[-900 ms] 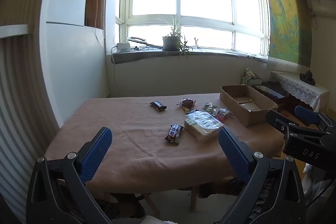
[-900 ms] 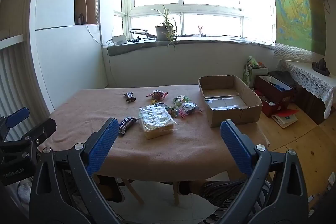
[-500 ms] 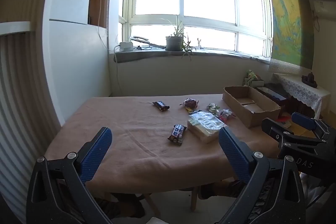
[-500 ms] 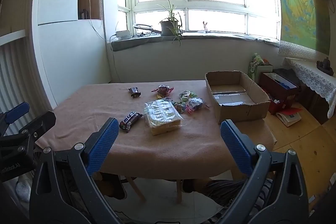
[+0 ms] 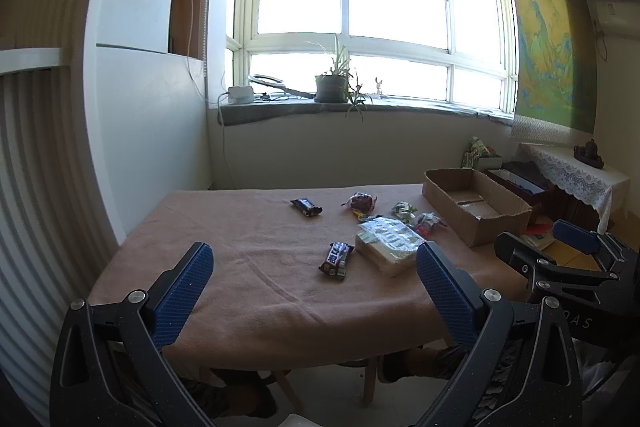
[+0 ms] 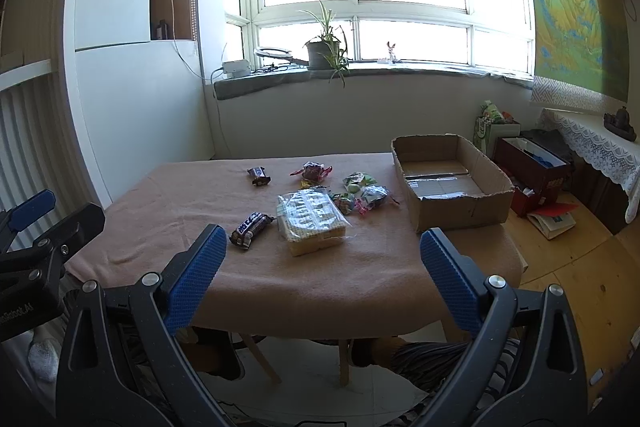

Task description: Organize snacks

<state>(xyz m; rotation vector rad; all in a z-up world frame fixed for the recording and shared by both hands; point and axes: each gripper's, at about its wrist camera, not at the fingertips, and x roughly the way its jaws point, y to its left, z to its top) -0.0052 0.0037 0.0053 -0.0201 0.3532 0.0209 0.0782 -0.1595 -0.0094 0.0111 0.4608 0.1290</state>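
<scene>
Snacks lie on a table with a brown cloth. A large clear-wrapped cracker pack lies in the middle, a dark chocolate bar to its left, another dark bar farther back. Several small bright candy packets lie between the pack and an open, empty cardboard box at the right. The same pack, near bar and box show in the left wrist view. My left gripper and right gripper are open and empty, held before the table's near edge.
A windowsill with a potted plant runs behind the table. A white cabinet wall stands at the left. Boxes and a lace-covered side table stand on the wooden floor at the right. Chair legs show under the table.
Both grippers have drifted a little closer to the table and tilted slightly down. The snacks and box have not moved. Both grippers stay open.
</scene>
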